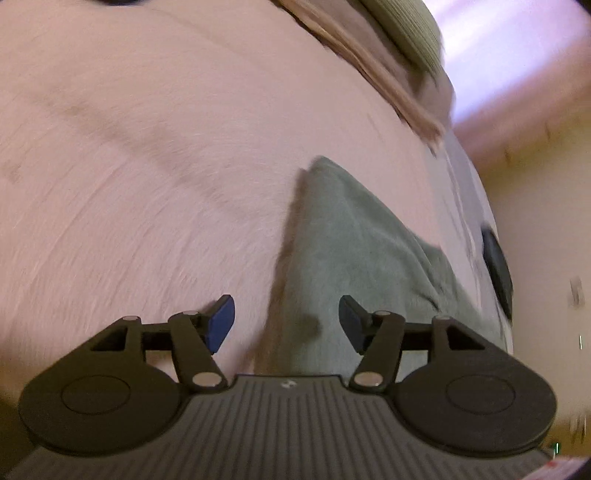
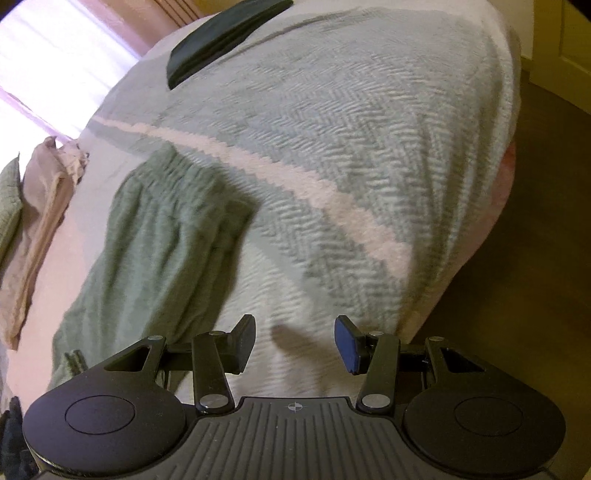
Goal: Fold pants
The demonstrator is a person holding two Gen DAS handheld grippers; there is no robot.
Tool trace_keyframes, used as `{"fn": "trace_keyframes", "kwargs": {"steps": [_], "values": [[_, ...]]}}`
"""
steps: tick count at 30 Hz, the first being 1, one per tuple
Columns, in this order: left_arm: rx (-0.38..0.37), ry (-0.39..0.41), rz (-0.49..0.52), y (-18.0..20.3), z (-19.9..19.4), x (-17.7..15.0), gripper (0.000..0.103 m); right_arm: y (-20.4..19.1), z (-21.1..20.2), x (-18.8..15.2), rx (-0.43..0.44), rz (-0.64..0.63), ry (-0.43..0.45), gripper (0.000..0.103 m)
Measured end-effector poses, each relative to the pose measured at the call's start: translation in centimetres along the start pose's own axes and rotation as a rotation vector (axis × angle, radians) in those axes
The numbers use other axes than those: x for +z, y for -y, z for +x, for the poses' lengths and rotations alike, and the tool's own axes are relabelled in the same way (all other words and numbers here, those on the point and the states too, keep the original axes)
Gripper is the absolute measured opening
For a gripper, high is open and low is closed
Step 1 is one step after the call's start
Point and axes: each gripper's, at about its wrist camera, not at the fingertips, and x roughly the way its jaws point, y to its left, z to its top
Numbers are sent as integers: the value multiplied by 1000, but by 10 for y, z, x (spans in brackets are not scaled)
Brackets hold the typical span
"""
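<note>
A: Left wrist view?
B: The left gripper (image 1: 287, 323) stands open, empty, above the green pants (image 1: 354, 258) on the pink bedspread (image 1: 147, 147).
A: Right wrist view?
B: The right gripper (image 2: 295, 343) gapes, holding nothing, over a herringbone blanket (image 2: 369, 166); pants (image 2: 159, 236) lie left.

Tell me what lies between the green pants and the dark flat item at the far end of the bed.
In the right wrist view, only the herringbone blanket with its pale stripe lies between the green pants and the dark flat item.

The left hand-held gripper (image 1: 286, 323) and the right hand-held gripper (image 2: 294, 343) are being held angled downward, jaws apart, nothing gripped.
</note>
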Motion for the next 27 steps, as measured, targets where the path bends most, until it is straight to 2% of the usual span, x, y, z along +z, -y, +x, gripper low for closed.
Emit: {"fn": "trace_keyframes", "kwargs": {"steps": [1,3,6,8,9,10,11,14,15,18,21,24,27], "values": [[-18,-44,33,2,9,11,64,2,0,2,-18,-7,5,45],[-37,-127,80,5,33,30,65,5,0,5,-52,-8,15,45],[-55,-228,72,0,67,45,65,9,-4,7,-71,6,34,45],[-70,-255,60,0,80,49,61,9,-6,10,-88,12,41,45],[-87,-258,64,2,83,50,56,9,-7,12,-99,8,42,45],[-103,-267,73,5,85,51,32,6,-9,15,-114,-4,44,45],[-104,-283,84,9,87,50,26,3,-11,19,-131,-18,49,45],[-56,-296,148,21,89,51,20,-6,-15,33,-139,-73,64,45],[-35,-295,149,26,86,51,18,-10,-13,41,-167,-108,64,45],[42,-247,162,51,72,45,14,-22,-2,64,-308,-252,53,45],[161,-151,198,100,51,27,12,-34,12,92,-449,-456,58,45],[219,-38,201,172,33,4,10,-37,18,125,-402,-629,40,45],[250,30,231,260,29,-29,9,-32,13,166,-302,-681,21,45]]}}
